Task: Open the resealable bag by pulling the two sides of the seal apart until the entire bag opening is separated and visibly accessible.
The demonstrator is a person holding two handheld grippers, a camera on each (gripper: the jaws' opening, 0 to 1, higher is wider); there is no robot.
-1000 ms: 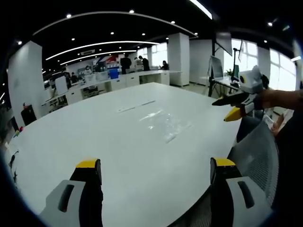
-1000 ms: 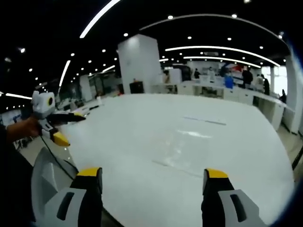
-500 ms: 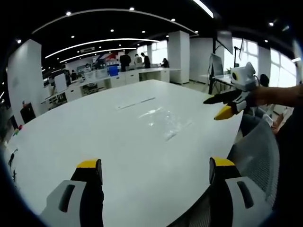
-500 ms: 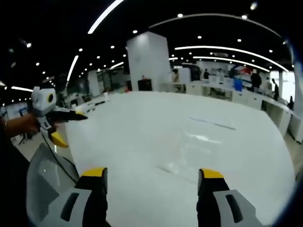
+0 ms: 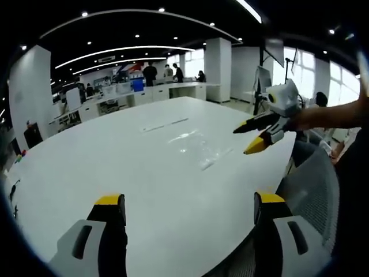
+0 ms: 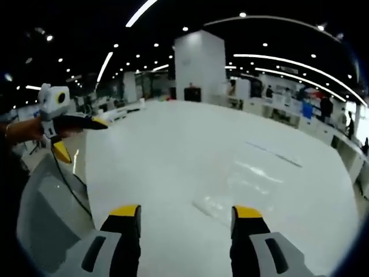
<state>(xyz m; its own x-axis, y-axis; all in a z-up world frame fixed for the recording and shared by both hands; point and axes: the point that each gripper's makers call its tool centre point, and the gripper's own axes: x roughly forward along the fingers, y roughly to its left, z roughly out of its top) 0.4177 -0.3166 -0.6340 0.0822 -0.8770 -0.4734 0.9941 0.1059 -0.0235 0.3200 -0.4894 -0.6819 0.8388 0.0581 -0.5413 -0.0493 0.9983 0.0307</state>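
Jaws of my left gripper (image 5: pixel 188 203) stand wide apart with nothing between them, raised over the near edge of the white table (image 5: pixel 86 167). My right gripper (image 6: pixel 186 212) is parted too, also holding nothing, just short of the bag. Past both sets of tips the clear resealable bag (image 5: pixel 202 151) lies flat on the table top — in the right gripper view it sits just beyond my tips (image 6: pixel 239 187). Beside the table's near edge is a grey mesh chair back (image 5: pixel 314 184). Far behind the table, people stand at white counters (image 5: pixel 173 92).
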